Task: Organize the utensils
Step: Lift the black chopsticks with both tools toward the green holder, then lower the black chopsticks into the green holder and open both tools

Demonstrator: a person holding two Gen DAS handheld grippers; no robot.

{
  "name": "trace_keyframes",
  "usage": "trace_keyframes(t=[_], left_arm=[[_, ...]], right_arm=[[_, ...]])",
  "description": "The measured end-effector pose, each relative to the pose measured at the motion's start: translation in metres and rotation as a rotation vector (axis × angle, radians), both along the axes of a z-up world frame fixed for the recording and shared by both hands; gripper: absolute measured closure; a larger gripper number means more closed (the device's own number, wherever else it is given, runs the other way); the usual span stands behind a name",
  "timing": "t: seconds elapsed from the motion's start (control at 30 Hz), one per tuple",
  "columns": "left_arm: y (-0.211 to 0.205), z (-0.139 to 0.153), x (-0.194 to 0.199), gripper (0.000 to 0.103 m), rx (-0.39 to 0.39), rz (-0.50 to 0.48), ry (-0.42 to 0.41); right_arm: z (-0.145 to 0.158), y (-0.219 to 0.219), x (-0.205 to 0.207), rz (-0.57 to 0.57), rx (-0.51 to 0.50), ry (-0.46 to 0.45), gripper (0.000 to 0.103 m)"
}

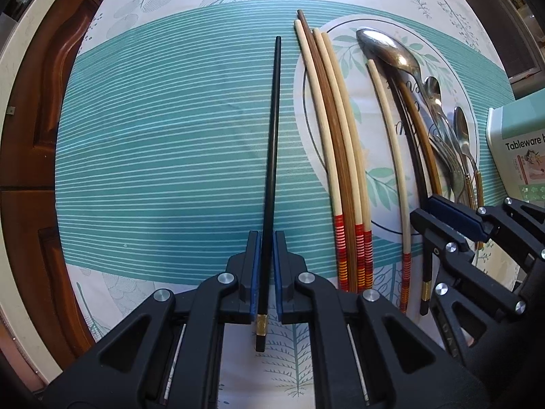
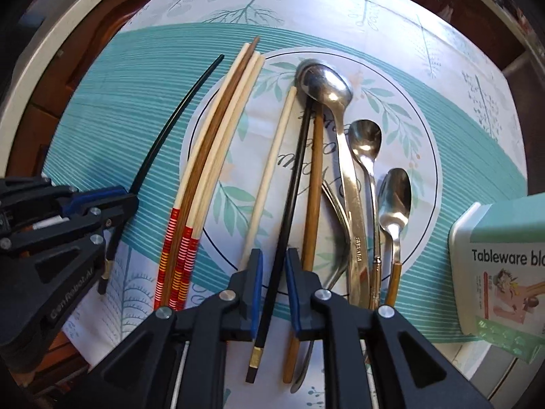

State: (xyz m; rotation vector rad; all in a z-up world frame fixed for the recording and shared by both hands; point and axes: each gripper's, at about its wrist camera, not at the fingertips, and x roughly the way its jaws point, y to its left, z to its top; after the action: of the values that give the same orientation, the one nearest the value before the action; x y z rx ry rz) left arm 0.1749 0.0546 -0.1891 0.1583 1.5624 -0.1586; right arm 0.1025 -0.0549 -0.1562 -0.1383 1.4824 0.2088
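On the tablecloth (image 1: pixel 153 156) we see bare striped room left of the chopstick bundle (image 1: pixel 335 136), where our left gripper (image 1: pixel 265 262) straddles one black chopstick (image 1: pixel 272 143) narrowly, the right gripper (image 2: pixel 274 283) likewise around another black chopstick (image 2: pixel 293 184) beside the spoons (image 2: pixel 344 129).

A teal-striped, leaf-printed tablecloth (image 1: pixel 163 143) covers the table. A pale green box (image 2: pixel 500 272) lettered "Tableware" sits at its right edge. Dark wooden furniture (image 1: pixel 37 109) stands beyond.
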Motion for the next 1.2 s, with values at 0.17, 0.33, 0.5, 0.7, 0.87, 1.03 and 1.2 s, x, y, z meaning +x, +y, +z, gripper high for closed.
trace_keyframes(t=[0.17,0.33,0.5,0.7,0.87,1.03,1.2], left_arm=[[0.001,-0.003,-0.006,0.099,0.018,-0.020,0.028],[0.001,-0.005,-0.016,0.099,0.020,-0.024,0.047],[0.004,0.003,-0.031,0.099,-0.038,-0.012,0.018],[-0.008,0.043,-0.054,0.099,-0.144,-0.028,-0.159],[-0.031,0.091,-0.078,0.099,-0.207,-0.075,-0.361],[-0.064,0.150,-0.089,0.099,-0.316,-0.096,-0.535],[-0.103,0.209,-0.076,0.099,-0.449,-0.109,-0.667]], right_arm=[[0.001,0.009,-0.005,0.043,-0.020,-0.004,0.096],[0.001,-0.012,-0.002,-0.017,0.149,0.071,0.097],[0.009,-0.050,-0.013,-0.095,0.327,0.062,0.097],[0.041,-0.082,-0.045,-0.121,0.459,-0.072,0.097],[0.074,-0.107,-0.075,-0.112,0.487,-0.281,0.097],[0.118,-0.138,-0.109,-0.130,0.531,-0.519,0.097],[0.172,-0.184,-0.130,-0.220,0.543,-0.767,0.097]])
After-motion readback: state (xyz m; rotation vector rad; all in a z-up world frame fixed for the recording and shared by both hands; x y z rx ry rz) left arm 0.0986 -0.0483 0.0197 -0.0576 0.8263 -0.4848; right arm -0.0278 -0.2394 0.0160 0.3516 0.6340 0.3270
